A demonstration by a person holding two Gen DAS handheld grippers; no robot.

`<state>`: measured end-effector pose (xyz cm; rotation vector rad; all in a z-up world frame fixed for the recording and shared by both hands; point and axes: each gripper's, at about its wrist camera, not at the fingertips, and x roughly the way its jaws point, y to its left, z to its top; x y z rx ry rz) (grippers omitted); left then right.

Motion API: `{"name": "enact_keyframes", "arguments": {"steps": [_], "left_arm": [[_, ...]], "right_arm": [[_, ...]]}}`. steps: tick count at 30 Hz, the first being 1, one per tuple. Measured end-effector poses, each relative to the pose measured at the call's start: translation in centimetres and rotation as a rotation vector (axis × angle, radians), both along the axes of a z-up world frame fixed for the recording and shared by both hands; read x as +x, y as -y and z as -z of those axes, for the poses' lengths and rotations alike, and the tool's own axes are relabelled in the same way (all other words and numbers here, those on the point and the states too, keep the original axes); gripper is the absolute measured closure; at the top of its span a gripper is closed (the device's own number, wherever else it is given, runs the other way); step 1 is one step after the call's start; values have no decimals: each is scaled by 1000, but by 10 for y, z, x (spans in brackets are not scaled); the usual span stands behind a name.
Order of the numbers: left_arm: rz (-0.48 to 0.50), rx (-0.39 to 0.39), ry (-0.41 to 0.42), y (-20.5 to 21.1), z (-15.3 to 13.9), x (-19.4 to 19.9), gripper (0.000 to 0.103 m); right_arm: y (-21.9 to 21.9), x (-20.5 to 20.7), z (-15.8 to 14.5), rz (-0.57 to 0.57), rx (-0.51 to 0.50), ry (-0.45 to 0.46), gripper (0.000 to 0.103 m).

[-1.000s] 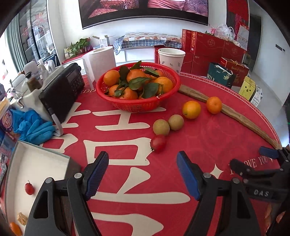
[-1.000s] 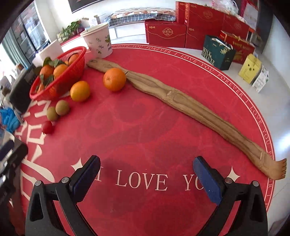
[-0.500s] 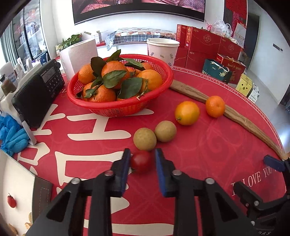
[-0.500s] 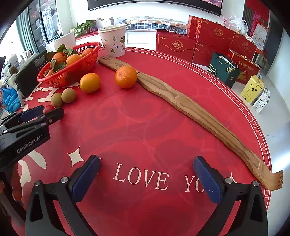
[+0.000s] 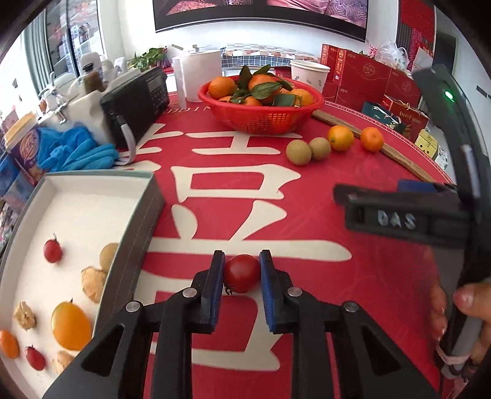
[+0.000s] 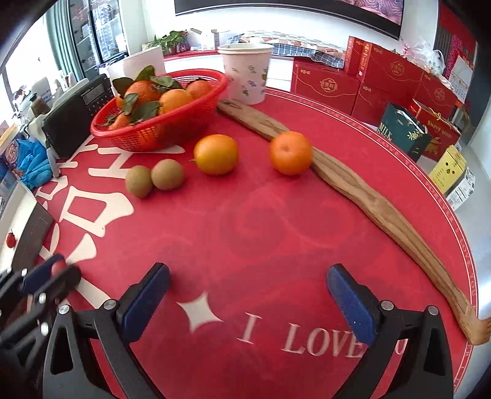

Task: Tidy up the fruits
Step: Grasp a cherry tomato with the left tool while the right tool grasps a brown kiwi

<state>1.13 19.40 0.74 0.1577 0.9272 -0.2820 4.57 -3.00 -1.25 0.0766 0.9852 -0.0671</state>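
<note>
Gripping glossy round tomato (image 5: 241, 272): left claw (image 5: 240, 277) | right claw (image 6: 244, 304) spread, empty

Bare cloth (image 6: 260, 221) before wooden stick (image 6: 368, 196)

This looks like a home living or dining room. A round table under a red festive cloth (image 6: 276, 221) carries a radio (image 5: 135, 104), paper roll (image 5: 199, 76) and fruit basket (image 5: 260, 116). Far right, red gift boxes (image 6: 383, 79) are stacked; a large framed picture (image 5: 260, 12) hangs on the far wall.
</note>
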Motion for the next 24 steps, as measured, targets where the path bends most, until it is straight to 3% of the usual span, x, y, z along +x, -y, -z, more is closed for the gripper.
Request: {"name": "enact_keyframes", "arguments": {"steps": [7, 10, 12, 14, 15, 24], "left_arm": [[-22, -15, -20, -20, 0, -15, 78], [-26, -5, -13, -21, 0, -19, 78], [-31, -5, -15, -22, -1, -20, 78], [-33, -5, -11, -24, 0, -21, 78], [-34, -2, -6, -24, 0, -22, 78], [-47, -15, 0, -32, 0, -32, 78]], "right_arm": [[-39, 31, -1, -29, 64, 52, 0], [-47, 42, -1, -22, 43, 69, 7], [-46, 46, -2, -8, 63, 83, 15], [-48, 47, -5, -19, 61, 98, 48], [-47, 45, -5, -28, 70, 98, 48], [-1, 13, -11, -71, 382, 75, 53]]}}
